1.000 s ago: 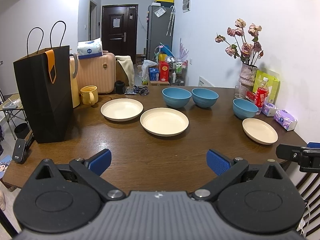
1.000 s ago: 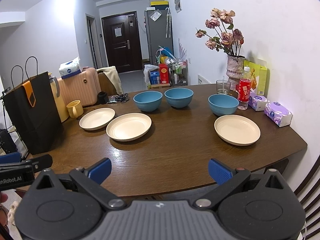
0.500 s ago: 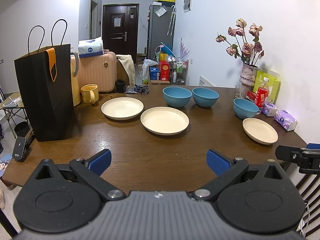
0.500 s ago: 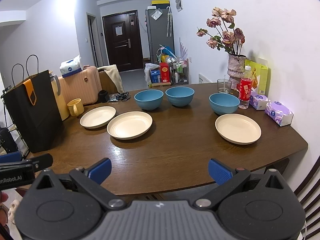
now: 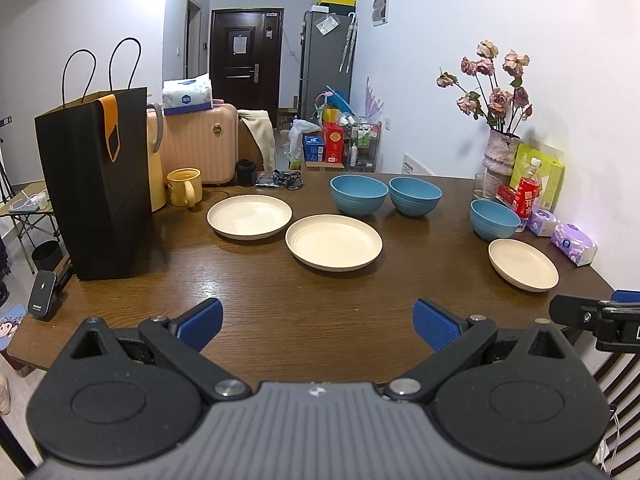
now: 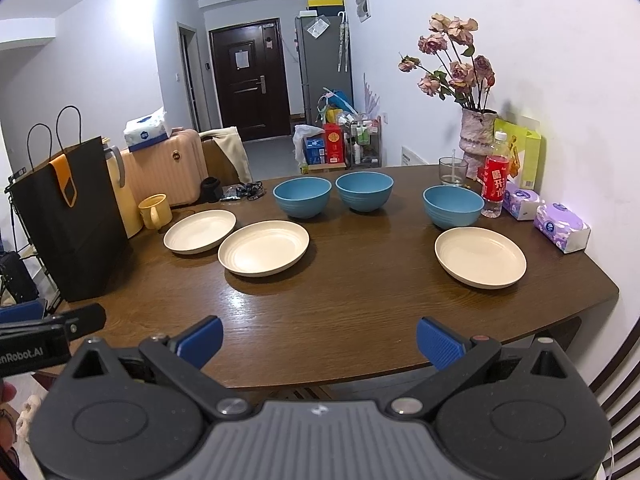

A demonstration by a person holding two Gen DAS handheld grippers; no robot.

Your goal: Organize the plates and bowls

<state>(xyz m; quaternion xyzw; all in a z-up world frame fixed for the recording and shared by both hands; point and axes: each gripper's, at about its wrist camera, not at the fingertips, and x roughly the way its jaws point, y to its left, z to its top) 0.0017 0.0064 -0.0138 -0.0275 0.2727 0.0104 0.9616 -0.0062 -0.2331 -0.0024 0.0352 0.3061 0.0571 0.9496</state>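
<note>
Three cream plates lie on the brown wooden table (image 5: 320, 312): a left plate (image 5: 249, 216), a middle plate (image 5: 333, 242) and a right plate (image 5: 523, 264). Behind them stand three blue bowls: two side by side (image 5: 359, 194) (image 5: 415, 195) and one by the right plate (image 5: 494, 219). The right wrist view shows the same plates (image 6: 199, 231) (image 6: 263, 247) (image 6: 480, 256) and bowls (image 6: 302, 197) (image 6: 364, 190) (image 6: 453, 205). My left gripper (image 5: 318, 322) is open and empty above the near table edge. My right gripper (image 6: 319, 340) is open and empty too, short of the near edge.
A black paper bag (image 5: 96, 184), a yellow jug and a yellow mug (image 5: 184, 186) stand at the table's left. A vase of dried roses (image 5: 500, 152), a glass, a red-labelled bottle (image 5: 527, 196) and tissue packs (image 5: 573, 242) crowd the right side by the wall.
Both grippers have drifted slightly; the table and dishes sit a little lower and nearer in view. Nothing on the table has moved, and both grippers stay open.
</note>
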